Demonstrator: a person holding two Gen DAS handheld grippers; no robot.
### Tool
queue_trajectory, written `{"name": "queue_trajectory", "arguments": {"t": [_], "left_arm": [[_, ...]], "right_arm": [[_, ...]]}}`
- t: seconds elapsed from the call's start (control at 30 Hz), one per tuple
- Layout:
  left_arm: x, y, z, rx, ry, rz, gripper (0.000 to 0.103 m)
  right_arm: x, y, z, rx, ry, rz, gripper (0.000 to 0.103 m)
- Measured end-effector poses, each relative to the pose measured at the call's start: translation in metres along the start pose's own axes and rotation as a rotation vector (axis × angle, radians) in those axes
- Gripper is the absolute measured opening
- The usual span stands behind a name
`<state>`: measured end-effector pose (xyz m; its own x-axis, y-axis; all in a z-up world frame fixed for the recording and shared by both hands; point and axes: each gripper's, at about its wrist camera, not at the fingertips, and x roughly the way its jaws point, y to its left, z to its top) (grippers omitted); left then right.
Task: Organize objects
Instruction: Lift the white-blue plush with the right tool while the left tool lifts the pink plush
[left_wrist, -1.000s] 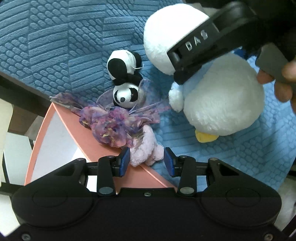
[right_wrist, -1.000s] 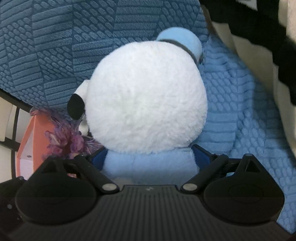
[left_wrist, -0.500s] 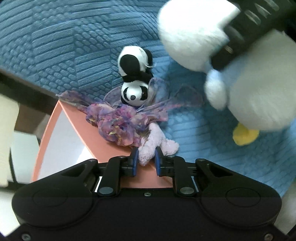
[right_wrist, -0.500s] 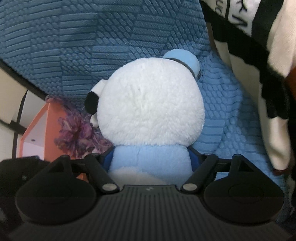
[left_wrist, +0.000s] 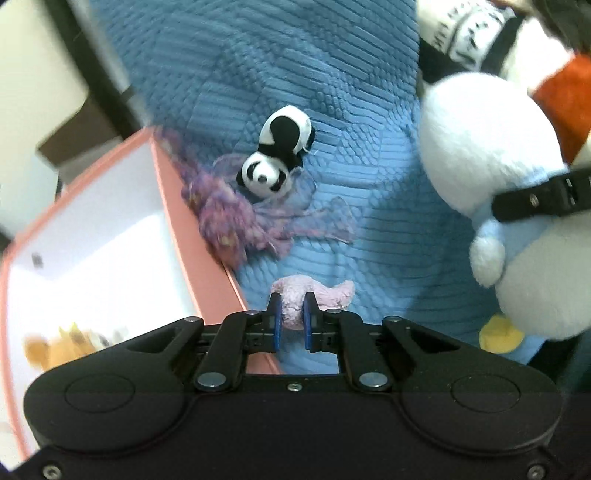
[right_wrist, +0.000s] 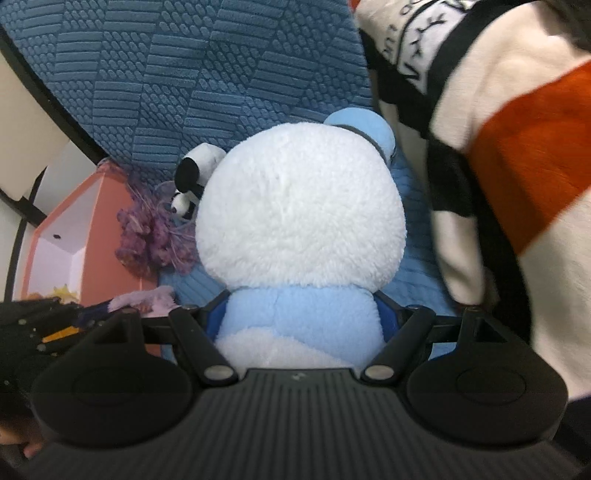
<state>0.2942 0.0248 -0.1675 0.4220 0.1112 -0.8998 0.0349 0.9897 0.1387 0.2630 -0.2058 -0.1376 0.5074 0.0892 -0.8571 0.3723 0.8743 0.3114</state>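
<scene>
My left gripper (left_wrist: 291, 320) is shut on a small pink plush toy (left_wrist: 314, 293) and holds it beside the rim of a pink box (left_wrist: 199, 236). My right gripper (right_wrist: 301, 323) is shut on a big white and light-blue penguin plush (right_wrist: 301, 221), which also shows at the right of the left wrist view (left_wrist: 509, 192). A small panda plush (left_wrist: 275, 162) lies on the blue textured cushion (left_wrist: 332, 92) next to a purple tulle flower bundle (left_wrist: 229, 218). The panda (right_wrist: 192, 177) and the purple bundle (right_wrist: 151, 232) peek out left of the penguin.
The pink box has a white inside with small yellow toys (left_wrist: 59, 347) at its bottom. A large cream, black and orange plush (right_wrist: 509, 147) stands to the right of the penguin. A dark frame edge (left_wrist: 99, 66) borders the cushion on the left.
My left gripper closed on the pink plush and lifted it away from the purple bundle, toward me. My right gripper raised the penguin, bringing the striped plush into view.
</scene>
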Motion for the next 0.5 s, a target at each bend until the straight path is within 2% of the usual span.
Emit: {"name": "queue_trajectory", "arguments": {"t": [0.1,0.2,0.3,0.5], "left_arm": [[-0.008,-0.001,-0.019,-0.136,-0.019,-0.049,0.010],[-0.012,-0.010,-0.040,-0.222,-0.036,-0.055,0.010],[-0.011,-0.022,-0.058,-0.253,-0.042,-0.052,0.010],[-0.006,-0.048,-0.074,-0.240,0.004,-0.047,0.012]], "right_arm": [[-0.012,-0.005,-0.012,-0.041,-0.015,-0.026,0.079],[-0.017,-0.011,-0.023,-0.049,-0.011,-0.035,0.080],[-0.016,-0.018,-0.033,-0.048,0.002,-0.036,0.080],[-0.013,-0.022,-0.045,-0.091,0.030,-0.028,0.080]]}}
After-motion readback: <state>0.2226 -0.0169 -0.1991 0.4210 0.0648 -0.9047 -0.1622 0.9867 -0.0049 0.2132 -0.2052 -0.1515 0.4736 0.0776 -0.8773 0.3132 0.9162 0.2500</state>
